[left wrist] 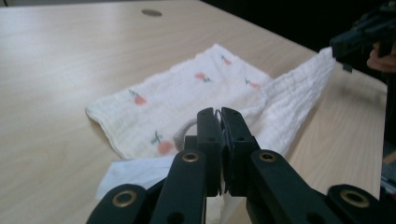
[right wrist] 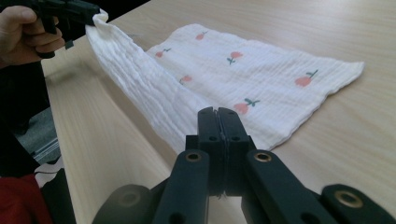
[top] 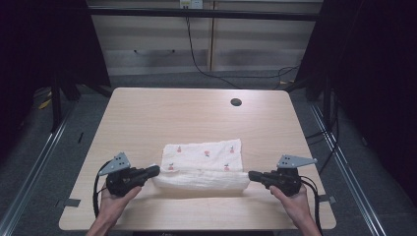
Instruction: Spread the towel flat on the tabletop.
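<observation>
Pinching the cloth's (top: 204, 164) near edge taut — left hand-held gripper (top: 156, 170) and right hand-held gripper (top: 252, 175) clamp opposite corners; remainder lies beyond both.

Both hands are reaching in low, the left gripper (top: 156, 170) and right gripper (top: 252, 175) pointing inward, fingers pinched closed.

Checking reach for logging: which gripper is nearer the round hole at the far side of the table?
Right. The right gripper pinches the cloth almost straight below the hole; the left gripper holds the opposite corner, farther off to the left.
</observation>
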`<control>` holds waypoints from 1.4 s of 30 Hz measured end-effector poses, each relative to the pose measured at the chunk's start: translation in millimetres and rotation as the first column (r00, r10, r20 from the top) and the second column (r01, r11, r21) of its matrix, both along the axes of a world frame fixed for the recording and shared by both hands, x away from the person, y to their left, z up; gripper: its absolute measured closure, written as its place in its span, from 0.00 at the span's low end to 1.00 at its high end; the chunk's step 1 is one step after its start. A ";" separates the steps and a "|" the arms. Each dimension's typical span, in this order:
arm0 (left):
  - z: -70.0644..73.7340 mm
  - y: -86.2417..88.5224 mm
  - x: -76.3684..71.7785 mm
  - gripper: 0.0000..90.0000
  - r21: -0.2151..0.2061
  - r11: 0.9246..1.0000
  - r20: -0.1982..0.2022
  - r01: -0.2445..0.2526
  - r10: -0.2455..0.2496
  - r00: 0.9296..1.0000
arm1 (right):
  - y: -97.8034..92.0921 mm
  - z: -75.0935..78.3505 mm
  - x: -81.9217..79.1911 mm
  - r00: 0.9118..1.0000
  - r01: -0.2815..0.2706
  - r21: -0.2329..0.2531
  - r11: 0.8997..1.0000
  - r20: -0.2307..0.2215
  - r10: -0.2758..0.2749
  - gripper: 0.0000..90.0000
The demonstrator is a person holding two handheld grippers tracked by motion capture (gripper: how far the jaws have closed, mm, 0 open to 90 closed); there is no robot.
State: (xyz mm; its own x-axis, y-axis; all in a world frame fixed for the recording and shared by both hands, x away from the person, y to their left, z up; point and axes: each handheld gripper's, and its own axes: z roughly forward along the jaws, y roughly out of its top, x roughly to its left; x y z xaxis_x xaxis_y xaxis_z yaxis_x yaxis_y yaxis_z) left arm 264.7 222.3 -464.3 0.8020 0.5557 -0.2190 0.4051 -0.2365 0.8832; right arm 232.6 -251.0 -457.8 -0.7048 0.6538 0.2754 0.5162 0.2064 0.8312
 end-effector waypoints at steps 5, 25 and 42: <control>-7.0 1.3 -10.8 0.96 0.026 0.999 -0.029 0.021 -0.020 0.999 | 4.3 -7.9 -8.0 1.000 -0.018 -0.023 1.000 -0.004 0.018 0.99; -1.7 14.2 -31.9 0.78 -0.014 0.999 -0.050 0.034 -0.035 0.998 | 6.1 -10.2 -30.4 0.997 -0.072 -0.028 0.997 -0.022 0.071 0.82; -0.7 -0.1 51.6 0.73 0.051 0.997 -0.123 -0.057 0.063 0.990 | 28.0 -3.6 39.7 0.999 -0.034 -0.099 0.994 -0.031 0.031 0.68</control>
